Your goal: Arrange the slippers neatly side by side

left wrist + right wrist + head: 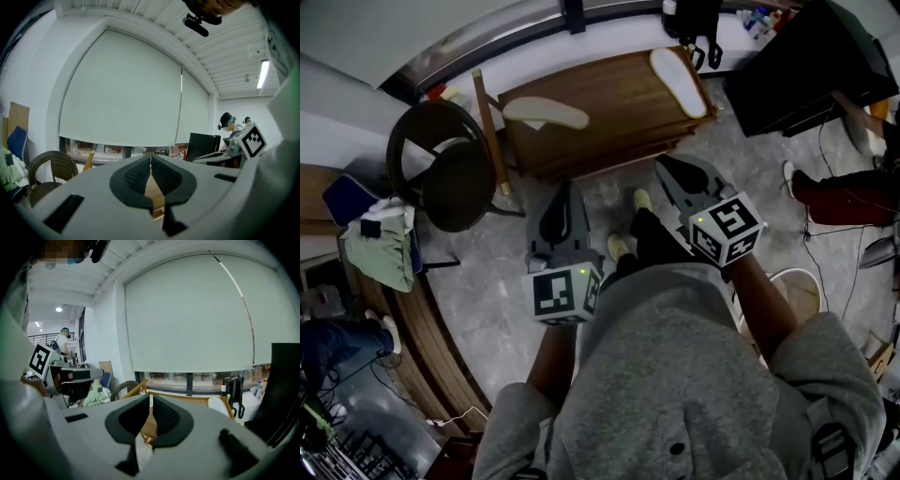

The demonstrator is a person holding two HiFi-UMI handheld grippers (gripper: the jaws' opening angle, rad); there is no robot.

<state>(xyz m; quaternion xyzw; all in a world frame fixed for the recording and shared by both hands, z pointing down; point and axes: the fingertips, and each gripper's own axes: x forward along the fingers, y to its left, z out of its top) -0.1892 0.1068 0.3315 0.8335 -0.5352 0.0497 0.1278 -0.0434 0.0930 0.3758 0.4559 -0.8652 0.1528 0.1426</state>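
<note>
Two white slippers lie apart on a brown wooden table (609,122). One slipper (546,113) rests near the table's left end, the other slipper (680,82) at its far right corner, and the latter also shows as a white slipper (216,404) in the right gripper view. My left gripper (565,189) hovers over the floor just short of the table's near edge, shut with nothing between its pads. My right gripper (666,166) hangs by the table's near right corner, also shut and empty. Both gripper views look level over the table toward a window blind.
A round dark wicker chair (441,169) stands left of the table, with a wooden stick (490,131) leaning between them. A black cabinet (806,56) sits to the right. My own feet (628,225) stand on the grey floor between the grippers. Other people stand at the room's edges.
</note>
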